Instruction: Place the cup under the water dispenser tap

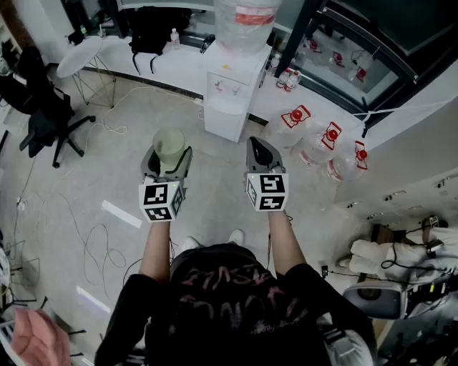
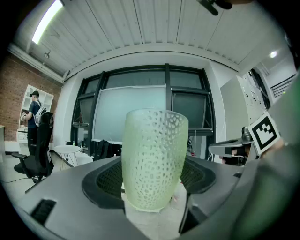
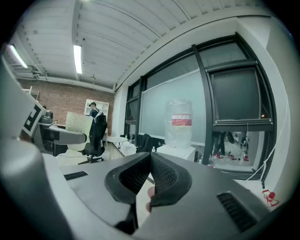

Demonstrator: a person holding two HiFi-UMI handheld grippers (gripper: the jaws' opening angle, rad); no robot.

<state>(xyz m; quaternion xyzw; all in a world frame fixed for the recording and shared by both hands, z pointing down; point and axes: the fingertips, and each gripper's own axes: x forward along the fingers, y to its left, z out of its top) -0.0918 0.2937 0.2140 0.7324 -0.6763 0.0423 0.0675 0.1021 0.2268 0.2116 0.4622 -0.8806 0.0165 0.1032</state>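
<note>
1. Seen from a camera on their head, a person in a dark printed top stands on a pale floor (image 1: 129, 179). Both forearms reach forward, and each hand holds a grey claw.
2. The left gripper (image 1: 169, 159) pinches a cup (image 1: 169, 145) between its two padded jaws. The cup is pale green and see-through, with a dimpled surface. It stands upright with its open rim on top.
3. In the left gripper view the cup fills the gap between the jaws, and a dark ribbed pad sits against each of its sides.
4. The right gripper (image 1: 259, 147) holds nothing. In its own view the ribbed jaws are pressed together at the tips. A small pale shape below them may be the person's fingertip, though the view is too dim there to be sure.
5. The water dispenser (image 1: 230, 93) is a white cabinet standing against the wall ahead. A large clear bottle (image 1: 247, 20) sits upside down on top of it. Its taps (image 1: 227, 87) show as two small spots on the front.
6. The cup is held in the air well short of the dispenser, to the left of its front and not under the taps.
7. Three spare water jugs with red caps (image 1: 325, 141) lie on the floor to the dispenser's right.
8. A black office chair (image 1: 44, 114) and a round white table (image 1: 80, 56) stand off to the left. Loose cables (image 1: 93, 250) trail across the floor.
</note>
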